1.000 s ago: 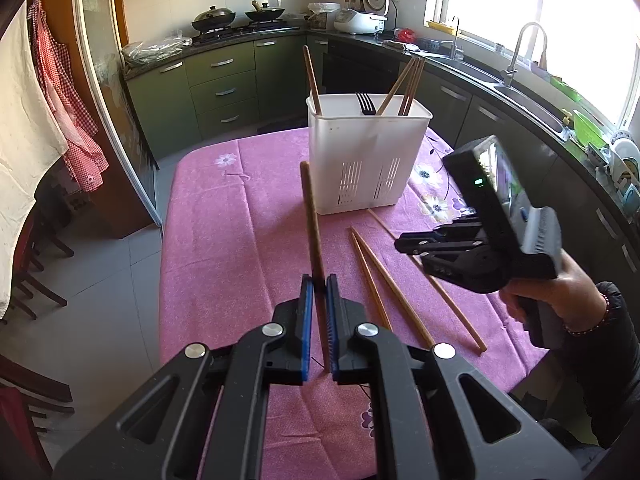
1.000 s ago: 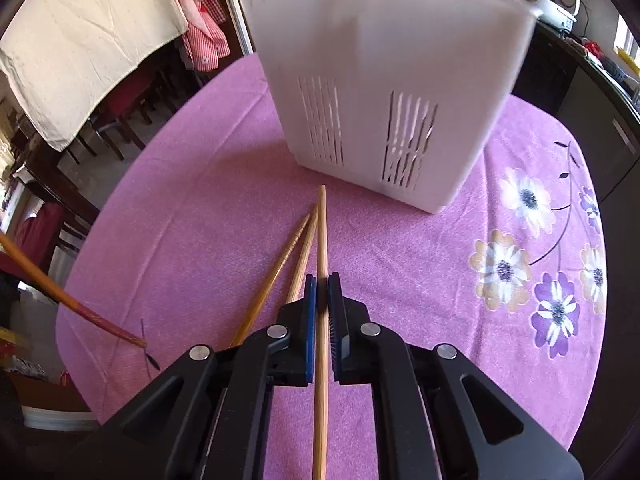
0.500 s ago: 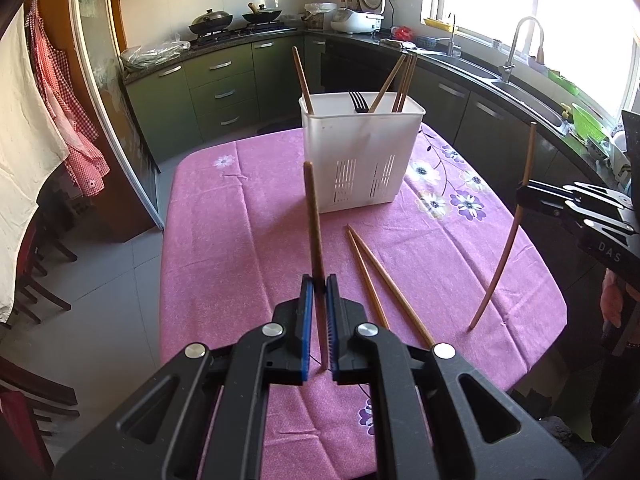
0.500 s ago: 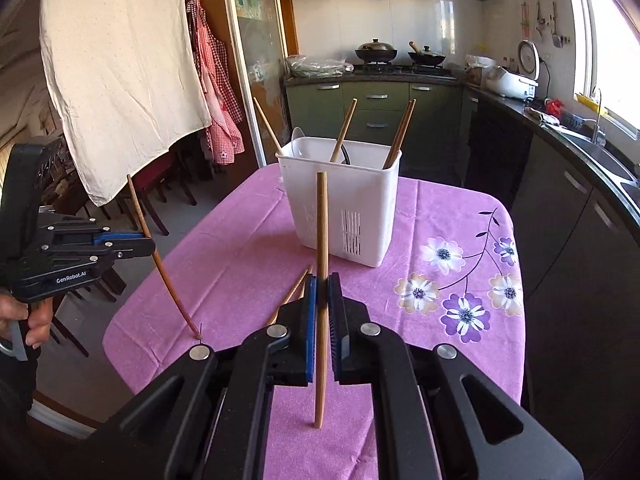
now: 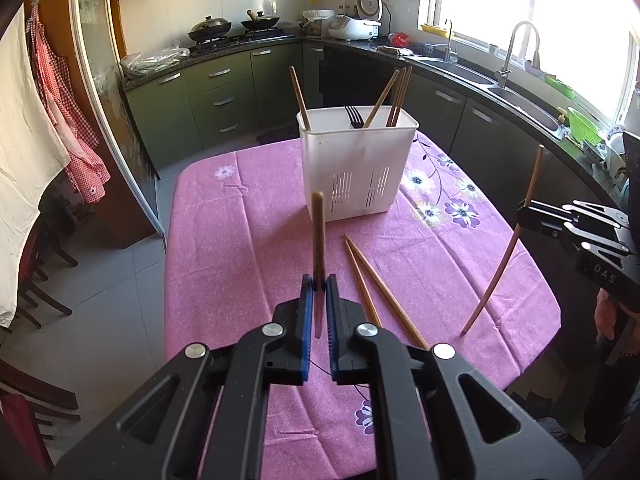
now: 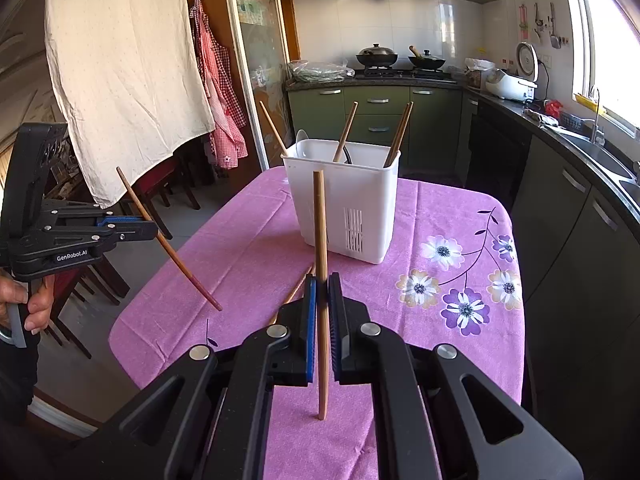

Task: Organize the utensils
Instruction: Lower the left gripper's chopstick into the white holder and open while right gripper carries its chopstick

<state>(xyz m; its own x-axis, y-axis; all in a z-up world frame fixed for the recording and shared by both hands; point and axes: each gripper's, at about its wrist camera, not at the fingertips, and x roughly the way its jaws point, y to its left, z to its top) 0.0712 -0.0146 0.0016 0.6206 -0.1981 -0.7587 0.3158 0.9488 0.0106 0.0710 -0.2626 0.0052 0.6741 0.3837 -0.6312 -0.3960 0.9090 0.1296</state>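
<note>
A white slotted utensil holder (image 5: pixel 358 164) stands on the pink floral tablecloth (image 5: pixel 240 232), with several chopsticks and a black fork (image 5: pixel 353 116) in it; it also shows in the right wrist view (image 6: pixel 342 204). My left gripper (image 5: pixel 317 284) is shut on a dark wooden chopstick (image 5: pixel 318 232), held upright above the table. My right gripper (image 6: pixel 322 284) is shut on a light wooden chopstick (image 6: pixel 320 240), also upright and off the table. Two chopsticks (image 5: pixel 374 280) lie on the cloth in front of the holder. Each gripper shows in the other's view: the right gripper (image 5: pixel 524 210), the left gripper (image 6: pixel 154 230).
Green kitchen cabinets (image 5: pixel 224 96) and a counter with pans (image 5: pixel 210 28) run behind the table. A sink with a tap (image 5: pixel 516 48) is at the right. Aprons and a white cloth (image 6: pixel 120 80) hang at the left, above dark chairs (image 5: pixel 36 280).
Both grippers have pulled back and up from the table. The right gripper lifted its chopstick off the cloth and turned it upright. The holder now looks farther away.
</note>
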